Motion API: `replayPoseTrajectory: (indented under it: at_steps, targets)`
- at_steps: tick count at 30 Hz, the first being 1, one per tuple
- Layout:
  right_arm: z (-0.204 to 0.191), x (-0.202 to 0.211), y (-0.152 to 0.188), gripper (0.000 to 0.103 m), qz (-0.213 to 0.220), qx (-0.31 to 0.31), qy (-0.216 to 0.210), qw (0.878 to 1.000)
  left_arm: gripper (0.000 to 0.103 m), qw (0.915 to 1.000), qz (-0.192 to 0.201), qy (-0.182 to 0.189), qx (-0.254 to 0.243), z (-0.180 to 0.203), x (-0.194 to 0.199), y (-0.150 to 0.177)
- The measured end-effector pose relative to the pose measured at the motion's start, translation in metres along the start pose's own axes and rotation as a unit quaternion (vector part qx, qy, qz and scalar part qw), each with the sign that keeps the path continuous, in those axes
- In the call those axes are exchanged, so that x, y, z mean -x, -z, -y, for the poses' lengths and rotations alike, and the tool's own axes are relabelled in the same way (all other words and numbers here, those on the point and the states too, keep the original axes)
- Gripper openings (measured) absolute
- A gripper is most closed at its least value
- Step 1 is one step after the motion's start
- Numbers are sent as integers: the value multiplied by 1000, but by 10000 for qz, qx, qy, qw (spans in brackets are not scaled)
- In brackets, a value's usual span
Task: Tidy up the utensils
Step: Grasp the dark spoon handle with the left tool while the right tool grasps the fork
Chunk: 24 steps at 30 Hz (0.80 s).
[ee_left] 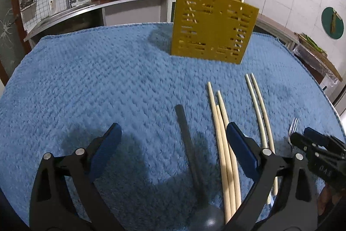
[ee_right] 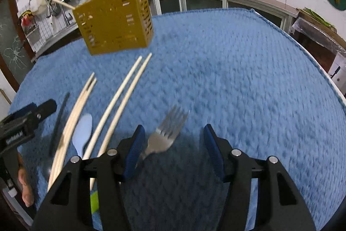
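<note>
Utensils laid in a row before the yellow holder [ee_left: 214,23] on the blue towel [ee_left: 86,79] — within easy reach. Fork [ee_right: 168,135] between spread right gripper [ee_right: 173,148]; dark ladle [ee_left: 190,155] between spread left gripper [ee_left: 173,151]. Kitchen behind — stove, tiled wall.

blue towel [ee_left: 86,79] | holder [ee_left: 213,29] | chopsticks [ee_left: 225,144] | fork [ee_right: 166,133] | spoon [ee_left: 190,157]

Left gripper [ee_left: 174,133] with black plastic arms, round silver pivot screws, dark blue finger pads [ee_left: 242,145], right gripper [ee_right: 172,140] alike in black and blue, white lettering on a gripper body at left edge, bare skin at lower left
</note>
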State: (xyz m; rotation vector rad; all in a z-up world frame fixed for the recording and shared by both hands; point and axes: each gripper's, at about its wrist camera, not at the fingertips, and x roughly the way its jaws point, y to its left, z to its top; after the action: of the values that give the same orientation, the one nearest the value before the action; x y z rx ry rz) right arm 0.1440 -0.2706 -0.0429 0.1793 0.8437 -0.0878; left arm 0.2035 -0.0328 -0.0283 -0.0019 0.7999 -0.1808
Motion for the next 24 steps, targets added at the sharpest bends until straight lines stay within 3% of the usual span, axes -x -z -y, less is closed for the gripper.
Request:
replayPoseTrajectory:
  at_steps: [12, 15, 20, 24]
  targets:
    - [-16, -3, 1, 48, -236, 94, 315, 9992, 61, 9990, -426, 131, -17, 3, -16, 2]
    - [-14, -8, -7, 46, -281, 82, 297, 9991, 59, 9988, -483, 96, -16, 3, -19, 2]
    - [-14, -17, -18, 32, -359, 157, 280, 9988, 54, 9987, -499, 8, -69, 6, -21, 1]
    - [-13, -20, -22, 15, -341, 207, 176, 9991, 37, 9985, -517, -98, -175, 7, -24, -2]
